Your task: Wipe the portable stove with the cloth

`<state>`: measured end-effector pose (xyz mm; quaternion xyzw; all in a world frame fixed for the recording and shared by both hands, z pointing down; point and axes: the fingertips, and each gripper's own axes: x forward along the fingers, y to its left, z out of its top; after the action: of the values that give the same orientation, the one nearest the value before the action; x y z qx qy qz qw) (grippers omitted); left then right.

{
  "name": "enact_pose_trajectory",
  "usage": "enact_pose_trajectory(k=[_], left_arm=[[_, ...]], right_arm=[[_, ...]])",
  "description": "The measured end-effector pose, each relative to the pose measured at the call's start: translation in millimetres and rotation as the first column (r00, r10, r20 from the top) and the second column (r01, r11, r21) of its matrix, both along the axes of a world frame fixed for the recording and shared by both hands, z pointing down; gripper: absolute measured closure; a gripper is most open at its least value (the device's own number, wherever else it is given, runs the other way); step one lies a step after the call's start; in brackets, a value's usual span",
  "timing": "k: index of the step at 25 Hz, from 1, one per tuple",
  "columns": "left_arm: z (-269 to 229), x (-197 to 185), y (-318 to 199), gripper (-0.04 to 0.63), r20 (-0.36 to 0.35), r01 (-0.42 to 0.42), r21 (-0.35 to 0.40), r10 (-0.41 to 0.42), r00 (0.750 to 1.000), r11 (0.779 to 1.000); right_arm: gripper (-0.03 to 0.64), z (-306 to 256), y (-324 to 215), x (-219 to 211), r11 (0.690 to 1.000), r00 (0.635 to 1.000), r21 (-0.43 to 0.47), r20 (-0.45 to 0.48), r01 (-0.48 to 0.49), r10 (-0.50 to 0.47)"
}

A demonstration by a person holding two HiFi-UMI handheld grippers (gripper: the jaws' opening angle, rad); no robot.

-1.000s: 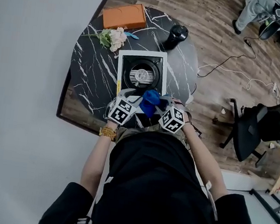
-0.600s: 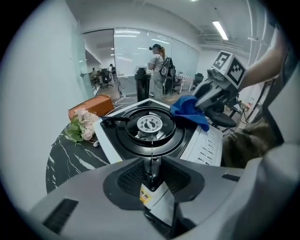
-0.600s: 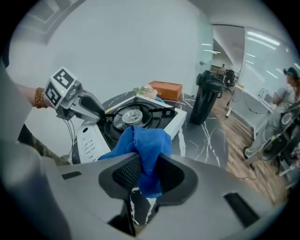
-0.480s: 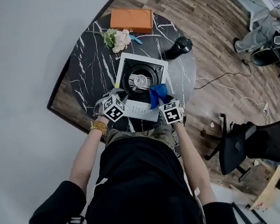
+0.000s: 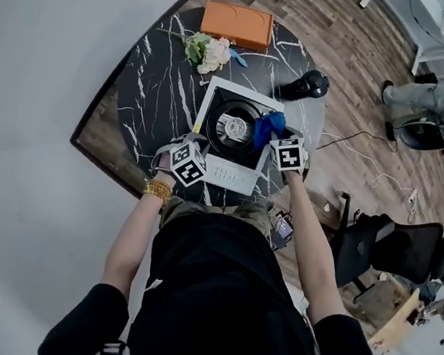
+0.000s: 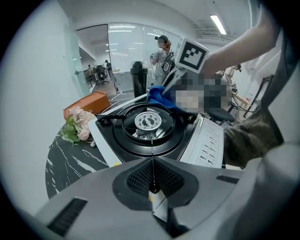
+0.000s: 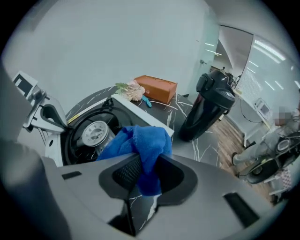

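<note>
The portable stove (image 5: pixel 232 176) is white with a round black burner and stands on the black marble table. My left gripper (image 5: pixel 187 146) sits at the stove's near left corner. In the left gripper view its jaws (image 6: pixel 152 180) are closed, and a white and yellow bit of the stove's edge shows pinched between them. My right gripper (image 5: pixel 279 139) is shut on a bunched blue cloth (image 5: pixel 267 127). The cloth (image 7: pixel 136 140) hangs over the right side of the burner (image 7: pixel 89 131) and is also in the left gripper view (image 6: pixel 159 96).
A black flask (image 5: pixel 305 85) stands right of the stove's far end. A flower bunch (image 5: pixel 207 50) and an orange box (image 5: pixel 238 23) lie behind the stove. The round table's edge (image 5: pixel 100 158) curves close on the left. An office chair (image 5: pixel 391 242) stands on the wooden floor to the right.
My right gripper carried the blue cloth from the stove's near edge out over the right side of the burner. My left gripper shifted left and down onto the stove's near left corner.
</note>
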<state>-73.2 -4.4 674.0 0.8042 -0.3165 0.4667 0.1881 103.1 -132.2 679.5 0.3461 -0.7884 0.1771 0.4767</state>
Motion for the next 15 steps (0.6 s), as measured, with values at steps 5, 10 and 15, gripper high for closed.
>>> enact_pose_trajectory(k=[5, 10, 15], left_arm=[[2, 0, 1, 0.586, -0.028, -0.003, -0.039, 0.002, 1.0, 0.999], [2, -1, 0, 0.584, -0.045, -0.024, -0.048, 0.022, 0.999, 0.999], [2, 1, 1, 0.584, -0.074, -0.026, -0.062, 0.022, 0.997, 0.998]], right_arm=[[0.534, -12, -52, 4, 0.996, 0.994, 0.048, -0.087, 0.073, -0.069], [0.535, -19, -71, -21, 0.882, 0.851, 0.008, -0.267, 0.471, -0.452], [0.54, -7, -74, -43, 0.672, 0.593, -0.167, -0.351, 0.721, -0.724]])
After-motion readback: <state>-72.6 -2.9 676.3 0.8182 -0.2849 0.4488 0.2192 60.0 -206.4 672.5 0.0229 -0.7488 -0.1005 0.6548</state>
